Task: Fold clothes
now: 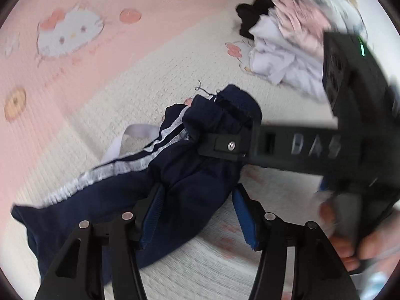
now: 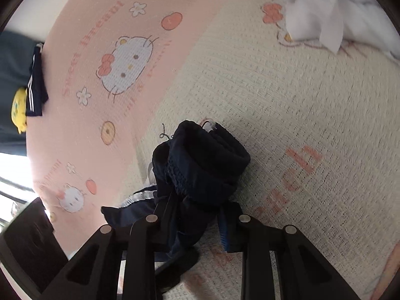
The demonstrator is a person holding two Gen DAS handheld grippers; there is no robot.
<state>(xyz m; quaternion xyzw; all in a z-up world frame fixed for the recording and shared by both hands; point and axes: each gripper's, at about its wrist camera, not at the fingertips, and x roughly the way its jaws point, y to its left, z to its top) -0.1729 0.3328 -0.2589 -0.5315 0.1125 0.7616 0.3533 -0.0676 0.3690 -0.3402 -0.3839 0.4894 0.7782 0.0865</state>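
A navy garment (image 1: 190, 175) with white side stripes lies crumpled on the cat-print bedsheet (image 1: 100, 100). My left gripper (image 1: 198, 187) stands open low over it. The left blue pad rests on the cloth, and the right pad sits at the cloth's edge. My right gripper (image 1: 220, 147) reaches in from the right and is shut on the garment's bunched end. In the right wrist view that bunched end of the navy garment (image 2: 200, 165) bulges up between the fingers of the right gripper (image 2: 197, 207), lifted a little off the bedsheet (image 2: 275, 112).
A heap of white, pink and black clothes (image 1: 287, 50) lies at the far right, with its white part (image 2: 320, 7) showing in the right wrist view. A folded navy striped garment (image 2: 36, 85) and a yellow item (image 2: 18, 110) sit at the left bed edge. A hand (image 1: 355, 250) holds the right gripper's handle.
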